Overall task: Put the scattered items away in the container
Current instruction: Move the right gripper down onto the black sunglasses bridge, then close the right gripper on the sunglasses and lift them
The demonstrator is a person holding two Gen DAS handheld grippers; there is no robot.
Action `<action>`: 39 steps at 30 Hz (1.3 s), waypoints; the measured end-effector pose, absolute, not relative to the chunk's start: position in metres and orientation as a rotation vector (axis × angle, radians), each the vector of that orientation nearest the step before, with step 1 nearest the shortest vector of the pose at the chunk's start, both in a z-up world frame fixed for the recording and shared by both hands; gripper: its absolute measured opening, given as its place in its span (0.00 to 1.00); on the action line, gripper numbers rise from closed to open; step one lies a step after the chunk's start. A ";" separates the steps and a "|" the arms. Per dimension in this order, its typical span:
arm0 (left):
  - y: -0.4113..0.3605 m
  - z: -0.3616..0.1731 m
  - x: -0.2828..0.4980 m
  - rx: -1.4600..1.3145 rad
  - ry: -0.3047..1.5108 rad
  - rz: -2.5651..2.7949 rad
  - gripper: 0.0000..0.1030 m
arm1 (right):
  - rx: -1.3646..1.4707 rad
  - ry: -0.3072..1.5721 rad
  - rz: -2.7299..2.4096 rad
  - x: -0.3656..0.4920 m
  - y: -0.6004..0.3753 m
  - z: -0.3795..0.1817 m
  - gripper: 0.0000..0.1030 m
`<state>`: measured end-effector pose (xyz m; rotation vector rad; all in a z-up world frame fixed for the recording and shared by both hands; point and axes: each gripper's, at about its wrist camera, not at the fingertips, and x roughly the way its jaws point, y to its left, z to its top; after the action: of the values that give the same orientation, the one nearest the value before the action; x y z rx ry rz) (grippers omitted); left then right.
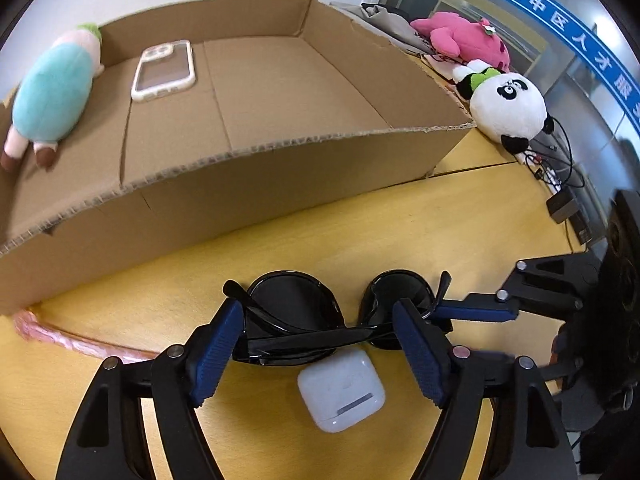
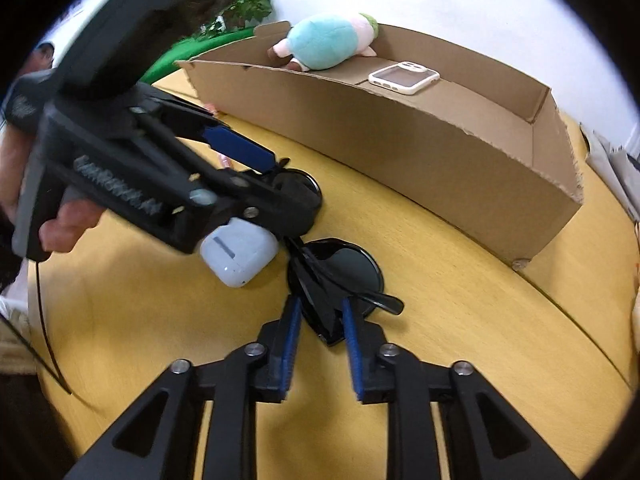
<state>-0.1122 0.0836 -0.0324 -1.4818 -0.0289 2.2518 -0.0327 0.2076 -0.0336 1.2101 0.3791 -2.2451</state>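
Black sunglasses (image 1: 320, 320) lie folded on the yellow tabletop (image 1: 460, 216), just before the cardboard box (image 1: 280, 184), with a white earbud case (image 1: 340, 390) touching them. The left gripper (image 1: 320, 344) has its fingers wide, astride the frame's middle. The right gripper (image 2: 320, 336) has narrow fingers flanking one lens end, not visibly pressing. A teal plush (image 1: 54, 96) and phone case (image 1: 164, 70) lie in the box.

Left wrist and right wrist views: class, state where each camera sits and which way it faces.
Left wrist: on the left gripper, looking down across sunglasses and earbud case toward the cardboard box; right gripper enters at right.
Right wrist: on the right gripper, facing the same box from the other end; left gripper and a hand show.
Shared: sunglasses, case, box, phone case, plush toy.
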 end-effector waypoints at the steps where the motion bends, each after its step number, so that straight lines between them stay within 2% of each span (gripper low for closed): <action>1: 0.084 -0.033 -0.112 -1.486 -0.037 2.246 0.79 | 1.202 0.392 -2.245 -0.030 0.209 -0.031 0.41; 2: 0.084 -0.034 -0.112 -1.487 -0.060 2.236 0.79 | 1.194 0.412 -2.247 -0.026 0.210 -0.027 0.52; 4: 0.084 -0.036 -0.112 -1.496 -0.112 2.211 0.79 | 1.170 0.446 -2.250 -0.021 0.213 -0.018 0.57; 9: 0.081 -0.036 -0.111 -1.495 -0.170 2.175 0.77 | 1.060 0.565 -2.211 -0.024 0.206 0.005 0.57; 13: 0.071 -0.031 -0.109 -1.463 -0.276 2.147 0.77 | 1.052 0.748 -2.079 -0.041 0.179 -0.010 0.57; 17: 0.049 -0.023 -0.105 -1.436 -0.353 2.172 0.77 | 1.054 0.803 -1.985 -0.056 0.163 -0.025 0.56; 18: 0.043 -0.022 -0.104 -1.436 -0.368 2.182 0.77 | 1.058 0.805 -1.958 -0.059 0.161 -0.028 0.53; 20: 0.033 -0.022 -0.103 -1.440 -0.392 2.196 0.77 | 1.073 0.816 -1.909 -0.064 0.158 -0.034 0.33; 23: 0.022 -0.024 -0.103 -1.440 -0.426 2.212 0.77 | 1.099 0.845 -1.879 -0.063 0.154 -0.042 0.12; 26: 0.015 -0.027 -0.105 -1.440 -0.457 2.219 0.77 | 1.115 0.808 -1.885 -0.065 0.156 -0.042 0.07; 31: 0.012 -0.029 -0.104 -1.431 -0.511 2.200 0.77 | 1.121 0.685 -1.953 -0.067 0.167 -0.032 0.07; 39: 0.014 -0.026 -0.104 -1.403 -0.626 2.135 0.77 | 1.164 0.182 -2.068 -0.084 0.189 -0.006 0.07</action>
<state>-0.1043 0.0140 -0.0260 -1.4028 -0.6262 2.1349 -0.0837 0.1891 -0.0064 1.1640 0.1819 -2.0679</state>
